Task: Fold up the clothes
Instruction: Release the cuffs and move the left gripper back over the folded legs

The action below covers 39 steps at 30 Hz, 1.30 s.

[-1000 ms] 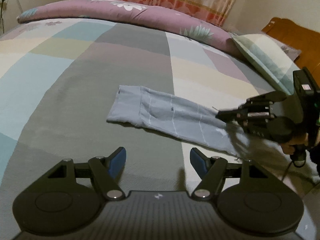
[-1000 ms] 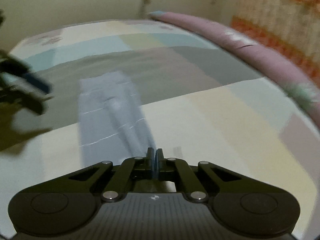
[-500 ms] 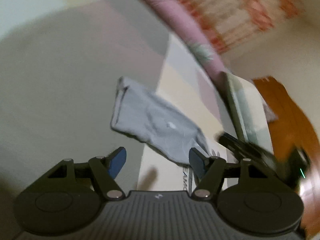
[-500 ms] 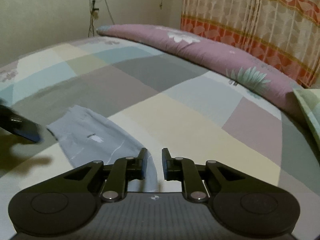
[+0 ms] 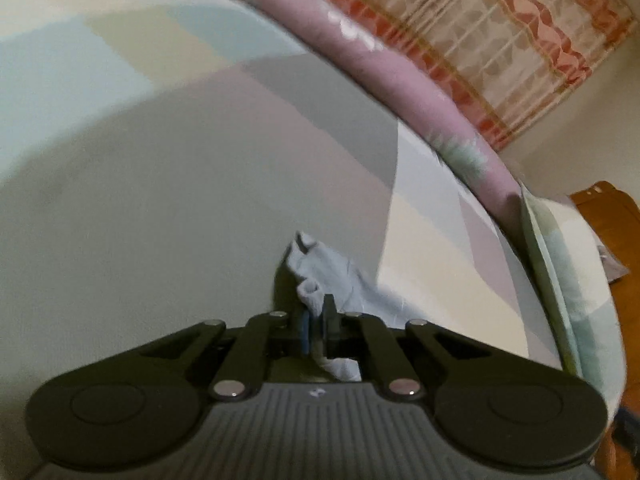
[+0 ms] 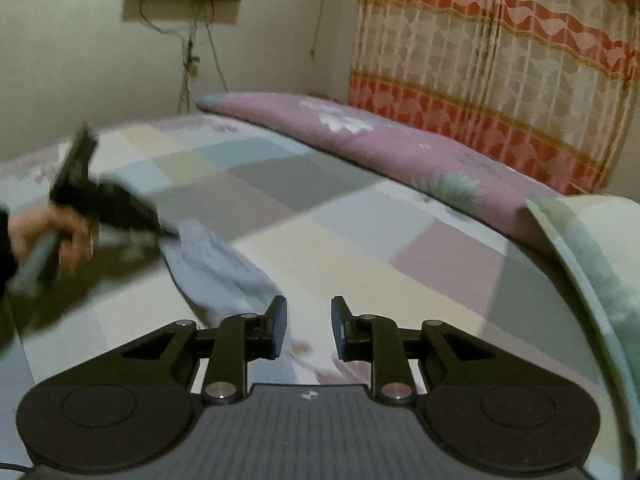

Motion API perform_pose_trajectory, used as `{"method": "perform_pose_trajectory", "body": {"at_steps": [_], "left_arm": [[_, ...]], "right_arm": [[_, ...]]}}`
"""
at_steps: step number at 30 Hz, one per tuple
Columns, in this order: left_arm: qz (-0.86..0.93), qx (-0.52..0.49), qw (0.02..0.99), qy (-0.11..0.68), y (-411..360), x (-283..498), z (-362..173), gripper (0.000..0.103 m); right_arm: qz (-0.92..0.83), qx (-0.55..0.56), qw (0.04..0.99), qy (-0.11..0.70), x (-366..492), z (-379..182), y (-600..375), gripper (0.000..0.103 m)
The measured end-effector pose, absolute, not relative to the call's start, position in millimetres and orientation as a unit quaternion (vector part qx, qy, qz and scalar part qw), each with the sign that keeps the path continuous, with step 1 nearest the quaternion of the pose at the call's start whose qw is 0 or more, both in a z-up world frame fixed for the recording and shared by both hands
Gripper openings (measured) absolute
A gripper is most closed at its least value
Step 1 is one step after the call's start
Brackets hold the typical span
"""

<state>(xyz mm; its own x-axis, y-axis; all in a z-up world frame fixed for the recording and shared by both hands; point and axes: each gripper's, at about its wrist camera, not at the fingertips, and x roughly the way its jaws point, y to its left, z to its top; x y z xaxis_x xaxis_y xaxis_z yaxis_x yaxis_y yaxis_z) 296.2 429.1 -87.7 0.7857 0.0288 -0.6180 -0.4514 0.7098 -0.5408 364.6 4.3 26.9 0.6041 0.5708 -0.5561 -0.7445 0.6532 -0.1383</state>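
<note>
A pale grey-blue garment [image 5: 344, 276] lies bunched on the patchwork bedspread [image 5: 160, 184]. My left gripper [image 5: 318, 320] is shut on its near edge, with cloth pinched between the pads and a fold hanging below them. In the right wrist view the same garment [image 6: 216, 268] stretches from the left gripper [image 6: 160, 232], held by a hand [image 6: 44, 232], toward my right gripper [image 6: 309, 328]. The right gripper's jaws are opening and nothing is between them; the garment's end lies just left of its left finger.
A long mauve floral bolster [image 6: 380, 148] runs along the far side of the bed before an orange-and-cream curtain [image 6: 500, 60]. A pale green pillow [image 6: 592, 248] sits at the right, with a wooden headboard [image 5: 608, 216] behind it. Cables hang on the wall [image 6: 192, 60].
My left gripper moved onto the garment's edge and shut on it, bunching the cloth. My right gripper let go of the garment, opened and rose away from it.
</note>
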Motion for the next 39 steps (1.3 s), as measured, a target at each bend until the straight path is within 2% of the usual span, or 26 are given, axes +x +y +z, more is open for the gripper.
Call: {"method": "perform_pose_trajectory", "body": {"at_steps": [6, 10, 16, 17, 20, 21, 27, 33, 36, 37, 39], "left_arm": [[0.211, -0.286, 0.869, 0.343, 450.3, 304.9, -65.9, 0.005], [0.214, -0.232, 0.874, 0.369, 435.0, 296.3, -57.4, 0.006], [0.082, -0.156, 0.895, 0.411, 345.3, 303.4, -39.6, 0.019], [0.053, -0.144, 0.896, 0.417, 325.5, 306.0, -36.6, 0.023], [-0.032, -0.103, 0.897, 0.429, 264.1, 316.4, -30.8, 0.048], [-0.057, -0.087, 0.896, 0.431, 242.8, 321.3, -29.9, 0.050], [-0.147, -0.026, 0.883, 0.446, 140.1, 344.5, -39.0, 0.050], [-0.174, -0.008, 0.855, 0.488, 98.1, 347.1, -74.1, 0.051], [-0.172, -0.005, 0.859, 0.483, 98.3, 335.1, -80.4, 0.060], [-0.171, -0.007, 0.858, 0.485, 98.9, 332.1, -80.6, 0.061], [-0.168, -0.006, 0.858, 0.486, 99.4, 326.3, -80.7, 0.061]], "right_arm": [[0.341, -0.193, 0.873, 0.291, 356.5, 9.2, -34.3, 0.029], [0.316, -0.193, 0.869, 0.328, 359.4, -3.3, -65.8, 0.029], [0.291, -0.154, 0.868, 0.372, 374.6, -14.9, -108.7, 0.028], [0.289, -0.149, 0.868, 0.376, 374.3, -16.2, -114.3, 0.028], [0.282, -0.136, 0.867, 0.387, 372.6, -20.0, -131.1, 0.028], [0.278, -0.136, 0.868, 0.388, 369.7, -21.5, -137.5, 0.028], [0.247, -0.110, 0.876, 0.399, 375.5, -25.9, -180.2, 0.028], [0.227, -0.106, 0.887, 0.387, 393.4, -14.0, -233.9, 0.028], [0.233, -0.086, 0.881, 0.402, 400.7, -18.8, -265.5, 0.029], [0.237, -0.078, 0.879, 0.407, 402.4, -21.2, -275.7, 0.030], [0.245, -0.066, 0.873, 0.417, 405.2, -26.8, -294.5, 0.044]]}}
